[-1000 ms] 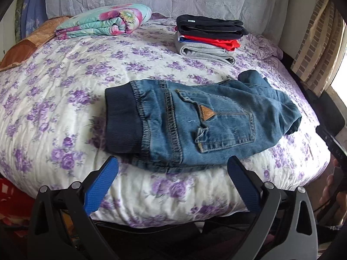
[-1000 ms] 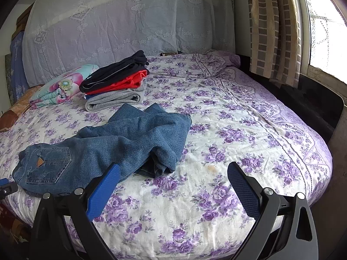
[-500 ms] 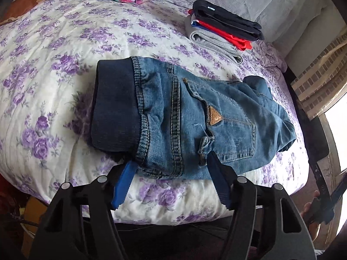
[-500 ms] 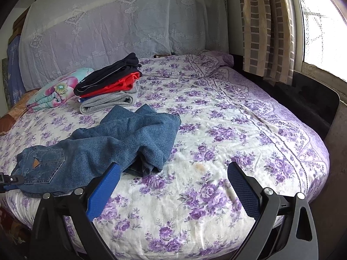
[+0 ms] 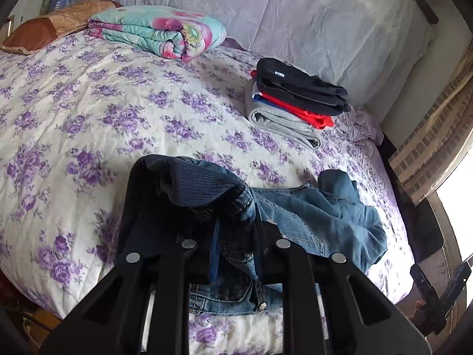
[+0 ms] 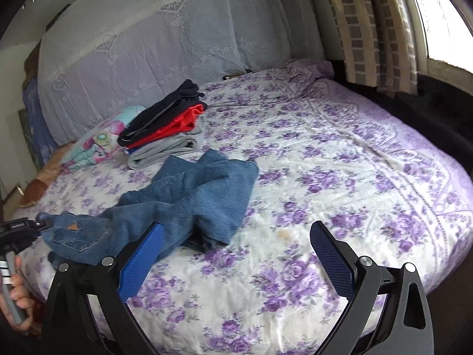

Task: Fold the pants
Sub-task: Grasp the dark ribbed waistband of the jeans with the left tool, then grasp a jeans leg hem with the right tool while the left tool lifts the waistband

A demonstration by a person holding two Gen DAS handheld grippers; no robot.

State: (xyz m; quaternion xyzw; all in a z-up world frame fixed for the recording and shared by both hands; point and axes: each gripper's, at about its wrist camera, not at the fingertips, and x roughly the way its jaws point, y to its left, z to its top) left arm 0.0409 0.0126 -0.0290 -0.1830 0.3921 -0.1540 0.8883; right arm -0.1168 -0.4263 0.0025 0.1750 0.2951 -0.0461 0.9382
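Blue denim pants (image 5: 310,219) with a dark ribbed waistband (image 5: 201,183) lie near the bed's front edge. My left gripper (image 5: 233,230) is shut on the waistband end and has lifted it, so the band folds over the fingers. In the right wrist view the pants (image 6: 189,201) stretch from the back pocket at the left to the crumpled legs in the middle. My right gripper (image 6: 236,254) is open and empty, above the bed's front edge just right of the leg ends; its left finger (image 6: 142,260) overlaps the legs in view.
A stack of folded clothes (image 5: 295,100) sits at the back of the flowered bedspread (image 5: 118,112), also seen in the right wrist view (image 6: 165,130). A folded floral quilt (image 5: 159,34) lies far left. A curtain (image 6: 372,29) and window stand at the right.
My left gripper moved in, shut on the waistband end and lifted it off the bed. My right gripper drifted slightly closer to the leg ends and stayed open.
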